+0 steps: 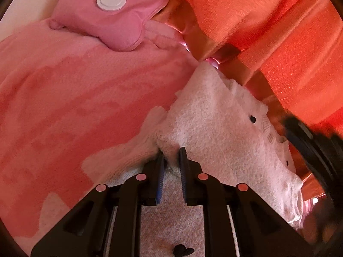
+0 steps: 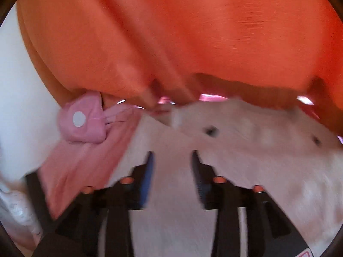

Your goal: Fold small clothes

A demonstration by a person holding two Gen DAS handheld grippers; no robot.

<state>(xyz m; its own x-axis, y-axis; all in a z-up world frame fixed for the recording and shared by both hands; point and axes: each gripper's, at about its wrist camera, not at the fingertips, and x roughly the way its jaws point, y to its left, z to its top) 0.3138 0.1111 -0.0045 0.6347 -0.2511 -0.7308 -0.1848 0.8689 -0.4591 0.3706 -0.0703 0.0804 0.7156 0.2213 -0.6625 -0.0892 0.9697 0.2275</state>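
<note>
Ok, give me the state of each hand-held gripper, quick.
Left hand-held gripper: shut on a fold of the white fuzzy garment.
Right hand-held gripper: open, nothing pinched, white garment beneath it.

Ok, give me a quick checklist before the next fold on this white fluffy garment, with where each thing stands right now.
1. Left gripper pinching the white garment: ok, jaws closed on a fold of it.
2. Right gripper released: ok, jaws apart, not pressing the fabric.
3. Garment flat: not ok, bunched at the left gripper.
4. Pink pouch clear of the garment: ok, apart on the pink blanket.
5. Orange curtain clear of the far edge: cannot tell.
6. Sharp right wrist view: not ok, blurred.
</note>
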